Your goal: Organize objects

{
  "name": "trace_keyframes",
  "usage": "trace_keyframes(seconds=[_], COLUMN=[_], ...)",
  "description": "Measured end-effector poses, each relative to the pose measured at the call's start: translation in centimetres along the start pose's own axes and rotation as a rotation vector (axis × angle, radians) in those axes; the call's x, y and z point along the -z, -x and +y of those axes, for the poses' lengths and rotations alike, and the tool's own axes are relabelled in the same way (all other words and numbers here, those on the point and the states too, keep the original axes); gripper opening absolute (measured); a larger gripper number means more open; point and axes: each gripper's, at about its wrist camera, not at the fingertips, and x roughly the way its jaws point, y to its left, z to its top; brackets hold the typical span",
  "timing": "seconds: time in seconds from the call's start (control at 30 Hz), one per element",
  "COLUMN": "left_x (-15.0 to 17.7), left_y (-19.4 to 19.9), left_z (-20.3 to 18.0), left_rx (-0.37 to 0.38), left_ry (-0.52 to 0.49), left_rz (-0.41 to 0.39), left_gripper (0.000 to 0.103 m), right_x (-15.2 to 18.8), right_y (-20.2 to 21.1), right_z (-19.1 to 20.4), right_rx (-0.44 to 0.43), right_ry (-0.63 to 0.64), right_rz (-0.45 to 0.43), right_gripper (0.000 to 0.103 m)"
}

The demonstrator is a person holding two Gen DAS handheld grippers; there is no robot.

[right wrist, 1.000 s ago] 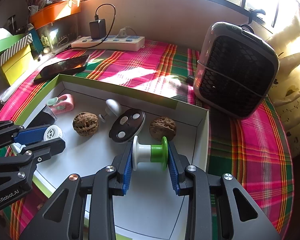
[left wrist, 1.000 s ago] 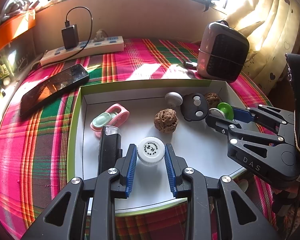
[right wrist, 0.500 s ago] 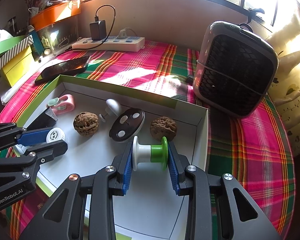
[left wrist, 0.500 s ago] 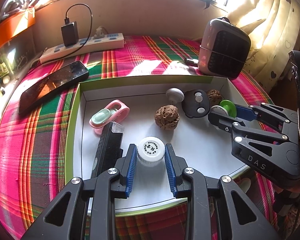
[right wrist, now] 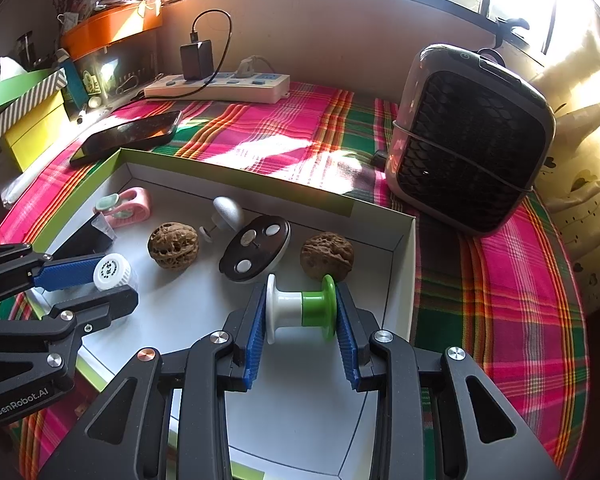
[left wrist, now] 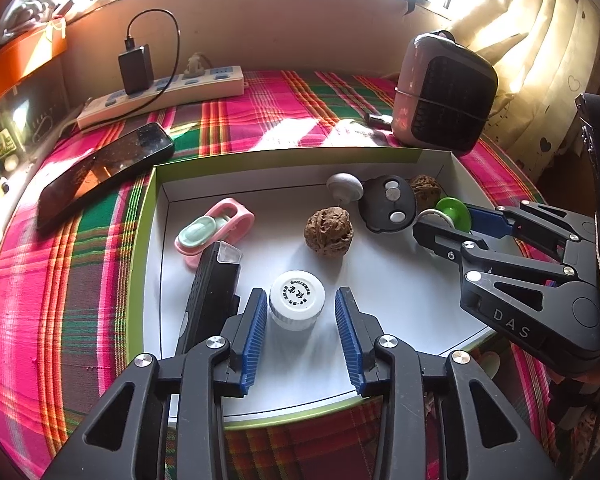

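Note:
A green-edged white box (left wrist: 148,216) holds small objects. My left gripper (left wrist: 301,316) is open around a white-capped small bottle (left wrist: 297,300) that stands on the box floor; there are gaps on both sides. My right gripper (right wrist: 301,316) is shut on a white and green spool (right wrist: 300,307), held low over the box's right part. In the box are two walnuts (right wrist: 173,245) (right wrist: 327,256), a black round disc (right wrist: 256,249), a grey knob (right wrist: 228,210), a pink clip (left wrist: 214,228) and a black flat device (left wrist: 210,292).
A black phone (left wrist: 104,168) lies left of the box on the plaid cloth. A power strip with charger (left wrist: 160,92) sits at the back. A small heater (right wrist: 468,140) stands at the back right. Boxes and an orange tray (right wrist: 112,28) line the left wall.
My left gripper has opened and released the white-capped bottle, which now stands on the box floor. The right gripper still holds the spool, almost unmoved.

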Motion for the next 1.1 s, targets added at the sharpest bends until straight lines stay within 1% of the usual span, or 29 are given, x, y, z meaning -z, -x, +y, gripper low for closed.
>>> trace_keyframes(seconds=[0.03,0.07,0.3,0.43,0.8,1.1], left_x=[0.0,0.0,-0.1,0.0,0.6,1.2], left_y=[0.0,0.0,0.3,0.6,1.8,3.0], left_z=[0.0,0.0,0.1,0.1,0.0,-0.2], left_rx=[-0.001,-0.001,-0.003,-0.004,-0.007,-0.017], left_ry=[0.000,-0.001,0.000,-0.002,-0.010,-0.014], left_rz=[0.001,0.000,-0.003,-0.003,-0.028,-0.050], left_gripper=[0.035,0.036,0.038,0.039,0.040,0.040], right_x=[0.0,0.0,0.0,0.0,0.2,0.8], right_y=[0.0,0.1,0.3,0.5,1.5,2.9], right_z=[0.0,0.0,0.1,0.2,0.2,0.3], right_rx=[0.000,0.000,0.003,0.005,0.023,0.022], right_ry=[0.000,0.000,-0.003,-0.002,-0.013,-0.039], right_rz=[0.000,-0.001,-0.013,-0.017,-0.036,-0.056], right_gripper=[0.041,0.042,0.044,0.048,0.048,0.049])
